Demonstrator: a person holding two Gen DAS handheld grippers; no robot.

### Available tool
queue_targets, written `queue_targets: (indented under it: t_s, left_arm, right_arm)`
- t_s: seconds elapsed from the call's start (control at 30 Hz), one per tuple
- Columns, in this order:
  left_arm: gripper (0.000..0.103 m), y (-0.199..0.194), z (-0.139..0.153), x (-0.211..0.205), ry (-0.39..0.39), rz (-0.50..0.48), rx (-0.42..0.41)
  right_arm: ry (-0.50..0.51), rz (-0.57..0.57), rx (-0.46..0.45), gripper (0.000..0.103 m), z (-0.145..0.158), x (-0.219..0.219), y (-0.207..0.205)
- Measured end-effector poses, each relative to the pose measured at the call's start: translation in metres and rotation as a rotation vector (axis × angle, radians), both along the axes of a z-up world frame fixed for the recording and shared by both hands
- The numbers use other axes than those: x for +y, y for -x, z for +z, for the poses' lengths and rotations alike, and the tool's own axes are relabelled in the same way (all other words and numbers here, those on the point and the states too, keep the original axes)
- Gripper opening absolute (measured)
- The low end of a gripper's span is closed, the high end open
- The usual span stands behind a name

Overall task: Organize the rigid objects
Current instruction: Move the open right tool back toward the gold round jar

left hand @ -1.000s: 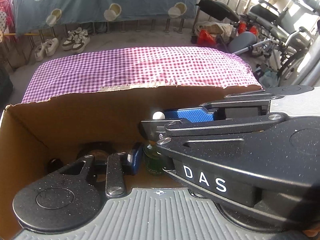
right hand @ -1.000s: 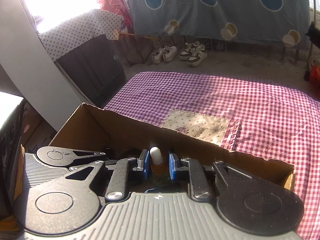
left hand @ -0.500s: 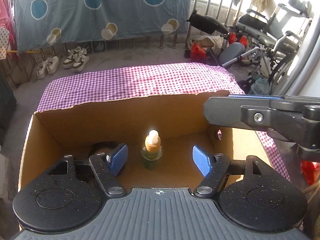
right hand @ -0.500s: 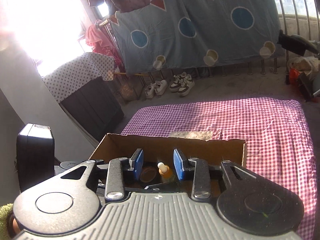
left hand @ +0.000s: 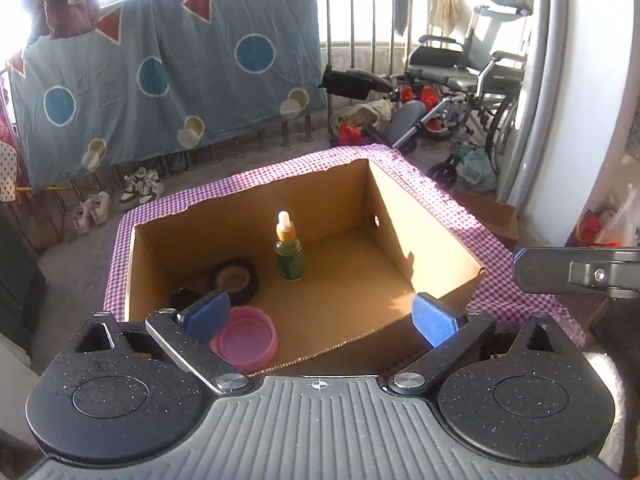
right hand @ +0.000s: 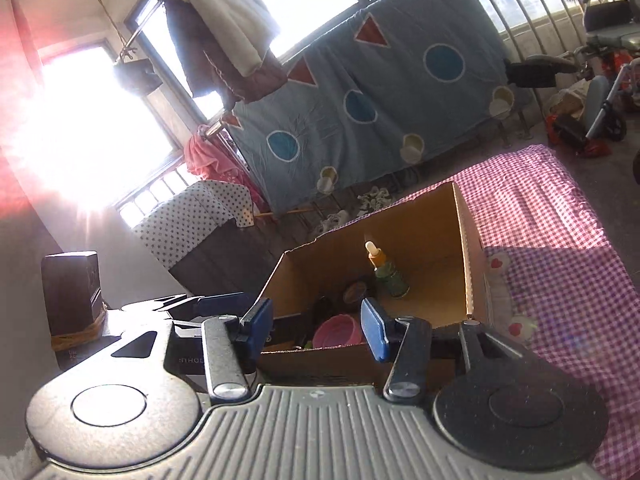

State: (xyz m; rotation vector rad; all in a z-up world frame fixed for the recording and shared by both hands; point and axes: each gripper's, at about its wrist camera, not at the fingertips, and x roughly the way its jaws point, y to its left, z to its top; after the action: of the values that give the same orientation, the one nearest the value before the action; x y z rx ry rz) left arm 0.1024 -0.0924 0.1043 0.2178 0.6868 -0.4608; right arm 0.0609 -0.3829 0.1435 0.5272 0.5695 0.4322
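Observation:
An open cardboard box (left hand: 424, 216) stands on the purple checked cloth (left hand: 448, 200). Inside it a green dropper bottle (left hand: 289, 249) with an orange collar stands upright, beside a black tape roll (left hand: 235, 276) and a pink round lid (left hand: 245, 338). My left gripper (left hand: 320, 318) is open and empty above the box's near edge. My right gripper (right hand: 317, 326) is open and empty, raised over the near end of the box (right hand: 464, 248); the bottle (right hand: 387, 270) and pink lid (right hand: 336, 330) show past its fingers.
A wheelchair (left hand: 468, 76) and clutter stand at the back right. A blue sheet (left hand: 160, 76) hangs on the railing behind, with shoes (left hand: 140, 186) on the floor. A dark speaker (right hand: 72, 292) stands left of the box. A small patch (right hand: 502, 292) lies on the cloth.
My right gripper opened off the dropper bottle, leaving it upright in the box, and rose back out. My left gripper also pulled up and back, so the whole box now shows.

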Motion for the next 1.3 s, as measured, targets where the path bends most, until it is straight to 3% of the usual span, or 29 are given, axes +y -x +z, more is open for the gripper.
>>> queue_targets:
  t_s: [0.33, 0.7, 1.03, 1.3]
  left_arm:
    - [0.098, 0.045, -0.046, 0.01, -0.007, -0.01, 0.027]
    - [0.098, 0.076, -0.088, 0.0, -0.02, -0.099, 0.03]
    - [0.095, 0.061, -0.108, -0.011, -0.095, -0.074, -0.023]
    - [0.093, 0.039, -0.119, -0.026, -0.172, -0.08, 0.014]
  right_arm:
    - [-0.026, 0.0, 0.128, 0.052, -0.042, 0.002, 0.021]
    - [-0.015, 0.02, 0.225, 0.054, -0.072, 0.016, 0.018]
    - [-0.04, 0.061, 0.291, 0.054, -0.1, 0.03, -0.01]
    - [-0.095, 0.088, 0.34, 0.054, -0.123, 0.032, -0.042]
